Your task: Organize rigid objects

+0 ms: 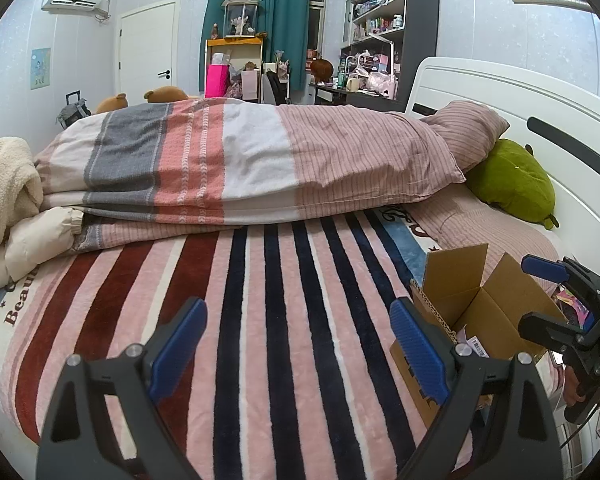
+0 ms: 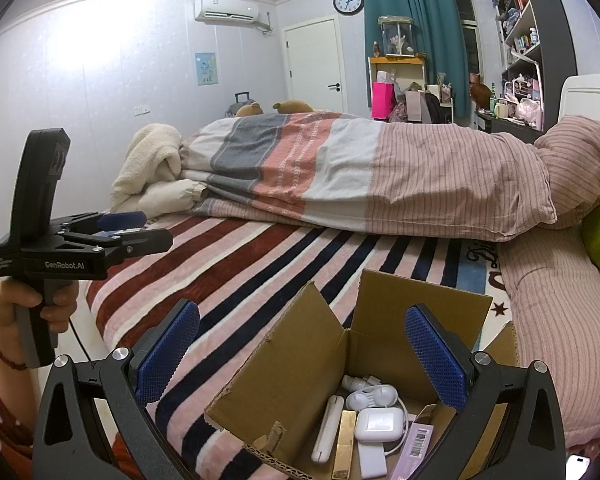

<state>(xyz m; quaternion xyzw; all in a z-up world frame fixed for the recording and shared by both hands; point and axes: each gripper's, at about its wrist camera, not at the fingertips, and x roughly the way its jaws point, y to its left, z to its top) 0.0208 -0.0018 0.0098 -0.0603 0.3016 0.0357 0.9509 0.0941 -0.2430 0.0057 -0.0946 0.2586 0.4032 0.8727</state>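
Note:
An open cardboard box (image 2: 300,364) sits on the striped blanket at the bed's near edge. Inside lie a white earbud case (image 2: 378,424), a gold bar-shaped item (image 2: 345,444), a white stick-shaped item (image 2: 327,428), a white plug (image 2: 370,394) and a barcoded packet (image 2: 414,448). My right gripper (image 2: 300,354) is open and empty, just above the box. My left gripper (image 1: 296,340) is open and empty over the blanket, left of the box (image 1: 472,308). The right gripper also shows in the left wrist view (image 1: 540,296), the left gripper in the right wrist view (image 2: 140,228).
A folded striped quilt (image 1: 240,160) lies across the bed's middle. A green cushion (image 1: 512,180) and a pink pillow (image 1: 468,128) rest by the white headboard (image 1: 540,96). Cream fleece and a jacket (image 1: 8,208) are heaped at the left. A phone (image 2: 578,466) lies at the lower right.

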